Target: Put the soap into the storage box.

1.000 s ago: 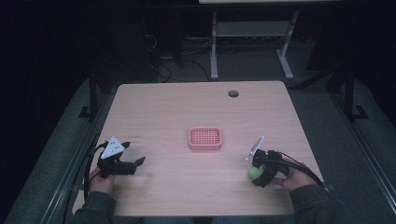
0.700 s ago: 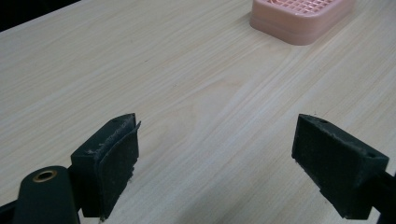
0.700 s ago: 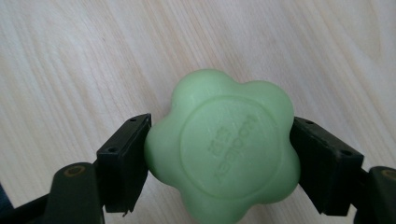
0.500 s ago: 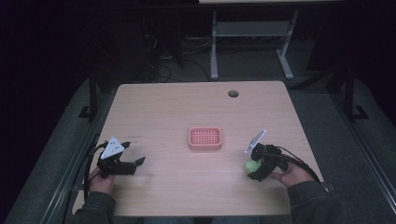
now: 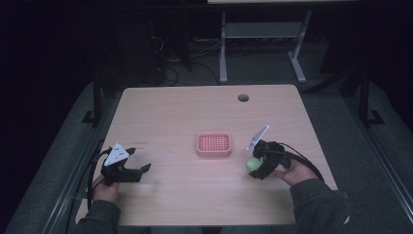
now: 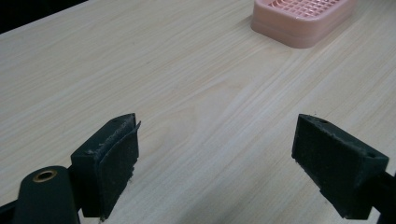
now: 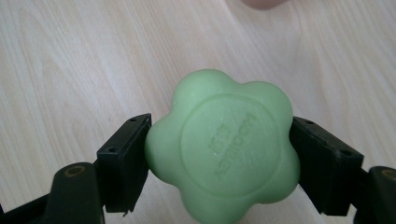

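Dark floor surrounds the wooden table (image 5: 170, 112), where the right gripper (image 5: 256, 168), jaws clamped on the green soap (image 7: 224, 151), has edged closer to the pink dish (image 5: 213, 144), suggesting placement comes next, while the left gripper (image 5: 139, 170) idles with jaws apart.

The right tongs (image 5: 255, 165) hold a green soap (image 5: 252, 164) just beside the pink tray (image 5: 213, 144).

Both grippers are black: the left gripper (image 5: 139, 170) carries a pale grey three-cornered plate (image 5: 117, 154) on top, and the right gripper (image 5: 254, 165) bears a like plate (image 5: 257, 138) standing on edge. Black cables (image 5: 304, 158) loop from each body, and the person's sleeves (image 5: 316, 204) are dark grey-green. Up close the jaws are blocky black pads (image 6: 112, 163) with small screw holes, and a brass-ringed hole (image 6: 45, 176) sits at the base of one arm.
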Available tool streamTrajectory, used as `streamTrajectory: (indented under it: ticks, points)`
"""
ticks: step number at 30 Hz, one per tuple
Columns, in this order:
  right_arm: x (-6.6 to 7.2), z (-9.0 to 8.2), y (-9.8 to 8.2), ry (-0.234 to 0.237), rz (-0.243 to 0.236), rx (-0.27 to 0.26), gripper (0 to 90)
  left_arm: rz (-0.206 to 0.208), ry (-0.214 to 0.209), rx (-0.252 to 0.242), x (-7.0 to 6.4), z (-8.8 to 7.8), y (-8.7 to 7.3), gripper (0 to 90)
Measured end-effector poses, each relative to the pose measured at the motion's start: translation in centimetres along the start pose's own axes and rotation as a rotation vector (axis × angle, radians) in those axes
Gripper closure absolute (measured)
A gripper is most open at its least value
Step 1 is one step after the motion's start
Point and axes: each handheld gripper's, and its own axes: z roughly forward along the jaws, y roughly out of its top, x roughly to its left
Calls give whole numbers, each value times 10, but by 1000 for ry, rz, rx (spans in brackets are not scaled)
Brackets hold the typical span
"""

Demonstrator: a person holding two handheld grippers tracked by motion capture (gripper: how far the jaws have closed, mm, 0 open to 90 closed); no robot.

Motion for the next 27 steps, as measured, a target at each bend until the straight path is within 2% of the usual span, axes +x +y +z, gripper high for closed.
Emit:
streamTrajectory:
  ticks: [2,8,21,27]
  points:
    - [-1,0,8,-4,-17,4,252,0,-1,-1,0,0,0,144]
    - [-4,0,20,12,-24,10,252,-6,-3,-6,0,0,0,144]
    - [-8,1,50,9,-64,25,254,-16,-6,-18,0,0,0,144]
    - [-10,0,59,14,-75,12,254,-15,-6,-17,1,0,0,144]
